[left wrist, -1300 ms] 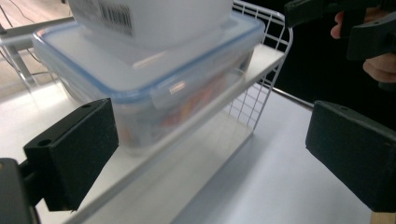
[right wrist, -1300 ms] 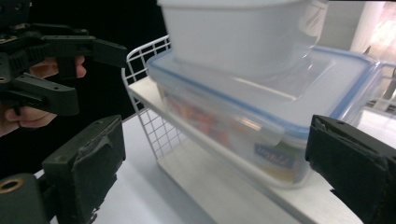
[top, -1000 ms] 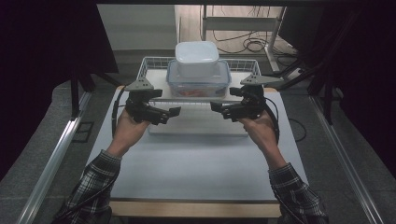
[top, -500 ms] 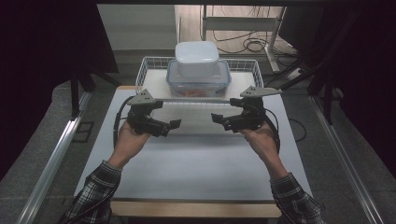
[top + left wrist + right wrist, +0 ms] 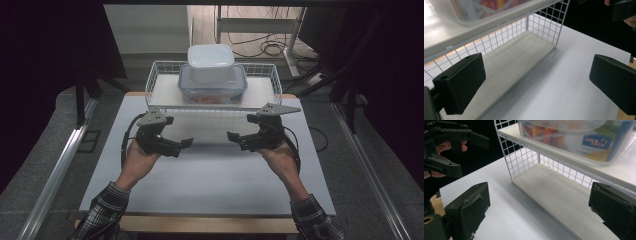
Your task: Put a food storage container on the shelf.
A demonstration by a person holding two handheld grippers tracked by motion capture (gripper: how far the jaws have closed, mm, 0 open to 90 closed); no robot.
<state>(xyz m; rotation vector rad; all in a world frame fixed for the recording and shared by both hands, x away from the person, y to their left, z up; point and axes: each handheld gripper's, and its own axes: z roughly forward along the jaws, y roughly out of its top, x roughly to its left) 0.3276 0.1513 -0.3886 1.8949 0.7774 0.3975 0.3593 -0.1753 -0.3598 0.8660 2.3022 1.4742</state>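
Observation:
A white wire rack [image 5: 159,83] stands at the far edge of the white table [image 5: 210,180]. On its upper shelf sits a clear lidded food box [image 5: 212,91] holding colourful contents, and a white tub [image 5: 210,61] is stacked on top. My left gripper [image 5: 181,146] hovers over the table in front of the rack's left half, open and empty. My right gripper [image 5: 236,141] mirrors it before the right half, also open and empty. Through the left gripper [image 5: 536,85] I see the rack's lower wooden board [image 5: 511,62]. The right gripper [image 5: 540,212] faces the food box [image 5: 574,137].
Metal rails [image 5: 60,165] run along both sides of the table, over grey floor. Cables [image 5: 270,47] and a table frame lie behind the rack. The left gripper [image 5: 451,137] shows at the top left of the right gripper view, in front of the rack's corner.
Both hands have drawn back from the rack toward the person, with the grippers now over the middle of the table. The jaws stay open, and the boxes have not moved.

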